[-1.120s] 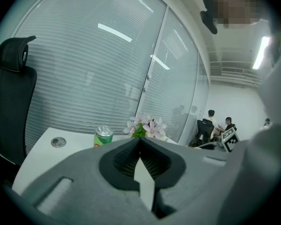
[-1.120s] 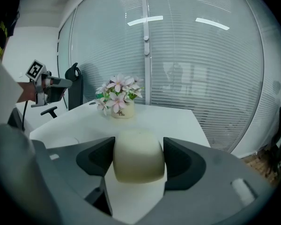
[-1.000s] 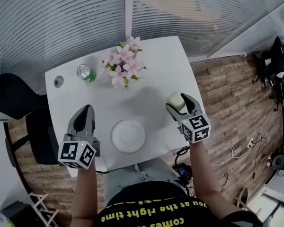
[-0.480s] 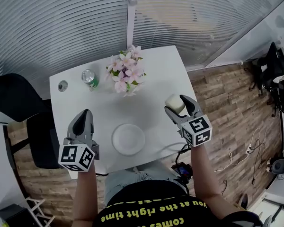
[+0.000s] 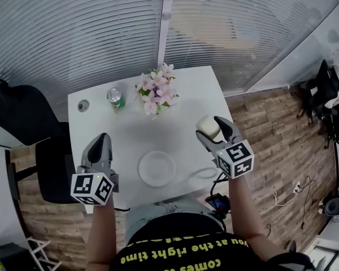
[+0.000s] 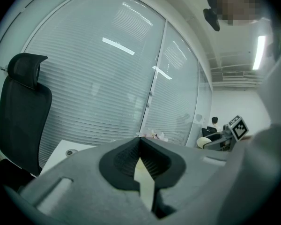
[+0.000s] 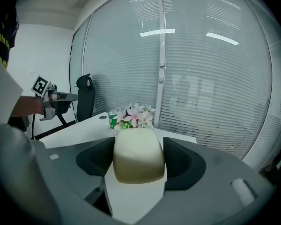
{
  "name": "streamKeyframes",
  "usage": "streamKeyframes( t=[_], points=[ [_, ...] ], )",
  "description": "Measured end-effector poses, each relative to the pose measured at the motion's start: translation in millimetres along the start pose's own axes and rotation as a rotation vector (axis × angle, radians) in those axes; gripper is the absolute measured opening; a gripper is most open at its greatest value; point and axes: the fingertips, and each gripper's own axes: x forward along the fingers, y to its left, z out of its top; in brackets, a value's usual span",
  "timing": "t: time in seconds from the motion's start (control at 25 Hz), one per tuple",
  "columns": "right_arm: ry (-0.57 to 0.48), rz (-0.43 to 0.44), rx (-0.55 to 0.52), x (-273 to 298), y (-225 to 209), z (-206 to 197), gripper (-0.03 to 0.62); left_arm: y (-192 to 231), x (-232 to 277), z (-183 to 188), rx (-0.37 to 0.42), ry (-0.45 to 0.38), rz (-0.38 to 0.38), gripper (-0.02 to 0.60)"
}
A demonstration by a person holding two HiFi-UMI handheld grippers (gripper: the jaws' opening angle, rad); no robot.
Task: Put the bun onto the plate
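Observation:
A pale cream bun (image 5: 207,126) (image 7: 138,154) sits squeezed between the jaws of my right gripper (image 5: 215,127) (image 7: 138,161), held up in the air over the right side of the white table (image 5: 192,95). The round white plate (image 5: 156,168) lies near the table's front edge, to the left of and below the bun in the head view. My left gripper (image 5: 100,147) (image 6: 139,159) hovers at the table's front left, left of the plate, its jaws pressed together with nothing between them.
A bunch of pink flowers (image 5: 157,90) (image 7: 138,115) and a green can (image 5: 116,98) (image 7: 113,119) stand at the back of the table. A black chair (image 5: 28,123) (image 6: 23,111) is at its left. Blinds behind glass lie beyond; cables cross the wooden floor (image 5: 271,145) at right.
The head view has shifted so the table sits slightly farther right and lower. Both grippers keep nearly the same places, and the bun stays held in the right one.

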Motion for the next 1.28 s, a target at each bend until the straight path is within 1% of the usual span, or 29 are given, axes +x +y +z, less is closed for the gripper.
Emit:
streamKeyframes(
  t=[0.36,0.64,1.04,1.28],
  points=[
    [-0.020,0.026,-0.025,-2,17,19,0.331,4,-12,10,0.006,-0.022,0.006,0.001],
    [-0.021,0.072,-0.058,4,36,28,0.331,15,-29,17,0.005,-0.042,0.041,0.001],
    [-0.056,0.180,-0.115,24,78,50,0.331,35,-58,15,-0.012,-0.057,0.121,0.001],
    [-0.049,0.256,-0.148,31,102,49,0.331,41,-74,9,-0.028,-0.058,0.164,0.000]
  ],
)
